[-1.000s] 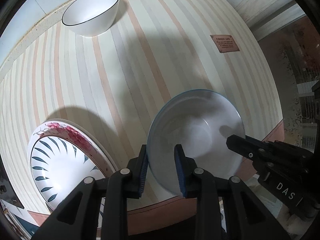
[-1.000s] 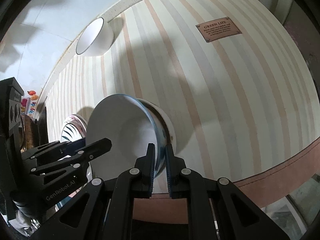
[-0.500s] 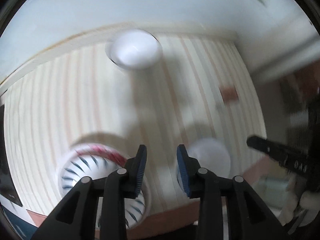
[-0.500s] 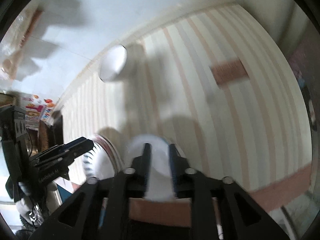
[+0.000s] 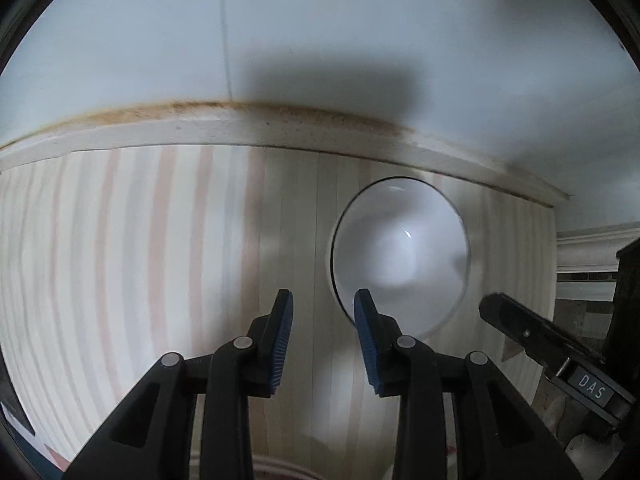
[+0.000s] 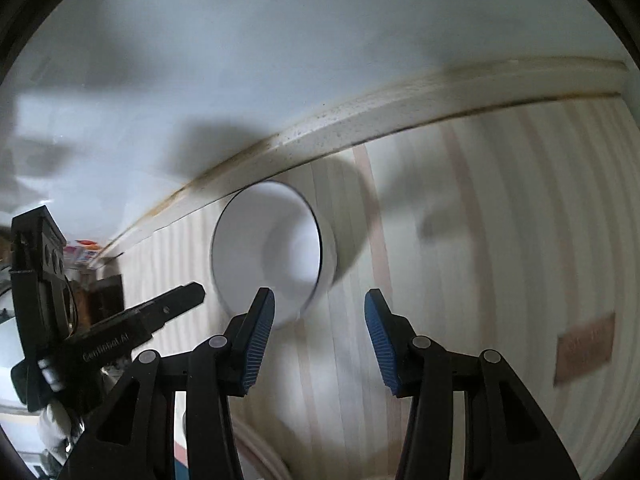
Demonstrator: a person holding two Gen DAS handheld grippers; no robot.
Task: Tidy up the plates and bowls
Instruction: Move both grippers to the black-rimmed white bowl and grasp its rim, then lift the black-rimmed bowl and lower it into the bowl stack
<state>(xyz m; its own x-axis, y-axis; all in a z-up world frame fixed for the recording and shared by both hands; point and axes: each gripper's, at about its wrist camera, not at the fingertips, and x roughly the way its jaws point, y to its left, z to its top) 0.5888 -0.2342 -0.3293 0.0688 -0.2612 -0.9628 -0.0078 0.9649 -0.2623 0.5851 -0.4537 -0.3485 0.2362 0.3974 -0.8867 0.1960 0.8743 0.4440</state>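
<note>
Surface: striped tablecloth (image 5: pixel 120 260), white wall behind.
Change: both grippers let go of blue-rimmed bowl, moved to far bowl; next pickup likely.
Left gripper (image 5: pixel 323 338): jaws wide, empty.
Right gripper (image 6: pixel 318 338): jaws wide, empty.
Bowl (image 5: pixel 400 260): 1 o'clock left view, near wall.
Obstacles: none; brown label (image 6: pixel 584 346) at 3 o'clock.

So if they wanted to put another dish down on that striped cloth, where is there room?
Left of the white bowl, the striped cloth lies bare up to the wall ledge. Right of the bowl is another open stretch reaching the brown label. Around the bowl it is tight: both open grippers hover there.
</note>
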